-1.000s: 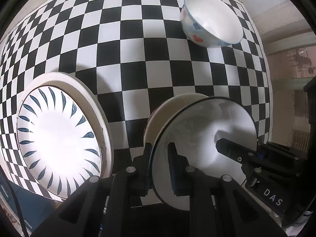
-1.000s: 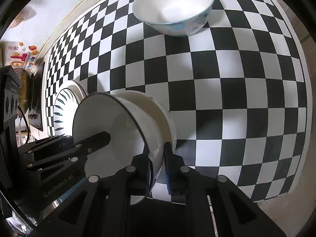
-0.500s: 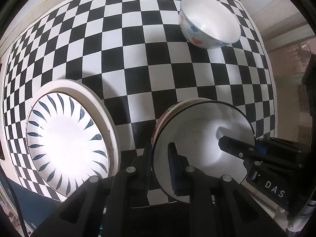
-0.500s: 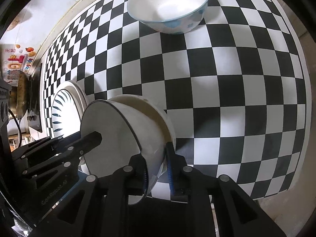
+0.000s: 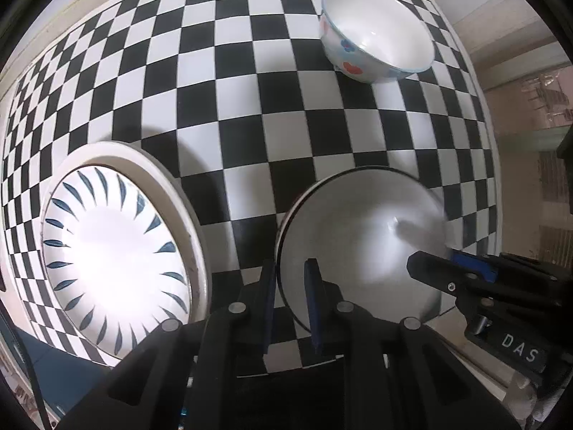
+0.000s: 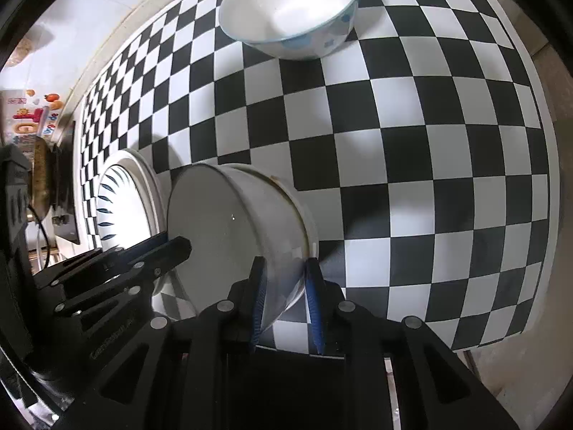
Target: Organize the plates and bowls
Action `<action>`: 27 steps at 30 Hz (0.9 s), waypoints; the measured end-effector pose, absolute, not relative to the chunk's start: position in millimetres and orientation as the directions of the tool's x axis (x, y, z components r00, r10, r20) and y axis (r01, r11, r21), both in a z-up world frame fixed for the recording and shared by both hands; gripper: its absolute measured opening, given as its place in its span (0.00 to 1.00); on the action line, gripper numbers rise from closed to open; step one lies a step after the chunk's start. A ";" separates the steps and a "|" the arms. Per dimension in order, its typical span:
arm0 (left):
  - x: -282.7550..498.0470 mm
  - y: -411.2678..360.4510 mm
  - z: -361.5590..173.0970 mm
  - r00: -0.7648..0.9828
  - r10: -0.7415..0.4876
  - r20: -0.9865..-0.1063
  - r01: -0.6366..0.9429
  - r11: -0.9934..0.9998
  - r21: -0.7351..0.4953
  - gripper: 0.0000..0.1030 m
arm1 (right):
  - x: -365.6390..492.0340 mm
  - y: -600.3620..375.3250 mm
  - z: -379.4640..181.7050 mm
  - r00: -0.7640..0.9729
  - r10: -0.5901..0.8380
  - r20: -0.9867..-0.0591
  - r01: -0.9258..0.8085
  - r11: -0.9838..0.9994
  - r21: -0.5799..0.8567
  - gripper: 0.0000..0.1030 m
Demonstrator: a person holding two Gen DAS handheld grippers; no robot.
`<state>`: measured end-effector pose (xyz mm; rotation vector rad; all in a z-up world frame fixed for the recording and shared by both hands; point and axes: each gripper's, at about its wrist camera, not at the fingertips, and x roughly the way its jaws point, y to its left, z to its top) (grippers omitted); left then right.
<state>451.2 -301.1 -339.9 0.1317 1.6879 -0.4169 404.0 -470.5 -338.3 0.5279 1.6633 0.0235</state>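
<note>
Two grippers work one white bowl (image 5: pixel 361 243) from opposite sides of its rim. The left gripper (image 5: pixel 292 297) is clamped on the near-left rim, one finger inside the bowl and one outside. The right gripper (image 6: pixel 284 297) straddles the opposite wall of the same bowl, and its jaws have just been opening; in the right wrist view a sliver of gap shows on the inner side, so the pads look to be coming off the wall, though contact cannot be ruled out. The bowl is dark-rimmed and appears to sit nested in a second, cream-coloured bowl (image 6: pixel 286 193) whose rim shows just behind it. This stack stands near the front edge of the checkered table (image 5: pixel 250 114). Just beside it, toward the left edge, lies a blue-leaf plate (image 5: pixel 111 251) set on a larger cream plate (image 5: pixel 118 150). Well apart, near the far right corner, stands a floral bowl (image 5: pixel 376 36). Judged risk: with one side let go, the left clamp alone steadies the bowl; if it is not seated level in the one beneath, it could rock or slide, and any pull from the left grip could drag the stack toward the front edge or knock the plates.
</note>
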 end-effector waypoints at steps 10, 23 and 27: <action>445.5 -308.1 -334.7 -0.134 -0.115 -0.984 0.358 0.920 -0.157 0.14 | 399.7 -466.1 -332.4 -0.057 0.300 -0.952 0.276 0.922 0.274 0.16; 437.5 -312.6 -306.8 -0.047 -0.082 -0.996 0.397 0.913 -0.094 0.14 | 402.0 -467.4 -326.4 -0.068 0.292 -0.954 0.247 0.931 0.267 0.16; 444.4 -310.2 -285.2 0.019 -0.099 -0.995 0.394 0.915 -0.083 0.15 | 405.1 -476.4 -313.2 -0.040 0.307 -0.951 0.256 0.923 0.287 0.16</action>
